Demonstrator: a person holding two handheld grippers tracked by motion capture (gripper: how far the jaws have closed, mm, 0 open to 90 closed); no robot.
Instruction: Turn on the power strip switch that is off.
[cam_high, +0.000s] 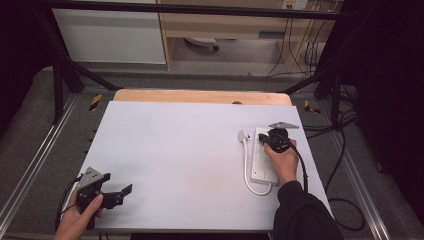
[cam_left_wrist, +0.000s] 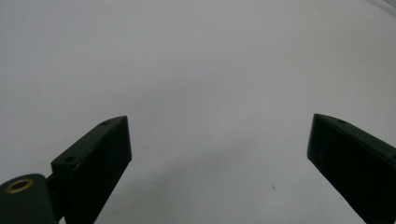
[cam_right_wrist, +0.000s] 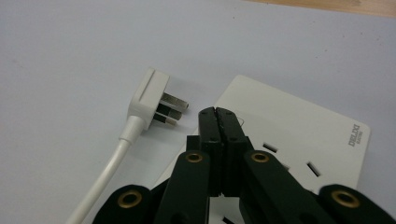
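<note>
In the high view we hold the left gripper (cam_high: 121, 192) at the lower left of the frame, over the bare near corner of the white mat (cam_high: 180, 160), its jaws apart with nothing between them. Our right gripper (cam_high: 262, 138) sits at the right of the frame, above the far end of the power strip (cam_high: 261, 161), which lies lengthwise near the mat's right edge. The strip's white cable (cam_high: 246, 167) loops out from its near end and runs up along its left side to the plug (cam_high: 243, 135), which rests on the mat just beside the strip's far left corner. Beyond the mat a strip of wooden table (cam_high: 200, 96) shows, with black frame bars and loose cables on the floor to the right. In the left gripper view the two black jaws stand wide apart at the lower corners, and between them lies plain mat (cam_left_wrist: 201, 84) with nothing in the way. In the right gripper view the right gripper (cam_right_wrist: 218, 112) has its jaws pressed together, tips over the strip's (cam_right_wrist: 299, 126) near corner; whether they touch it we cannot tell. The plug (cam_right_wrist: 152, 95) lies at centre left, just beside those tips, prongs pointing toward the strip, with its cable (cam_right_wrist: 105, 175) trailing to the lower left.
</note>
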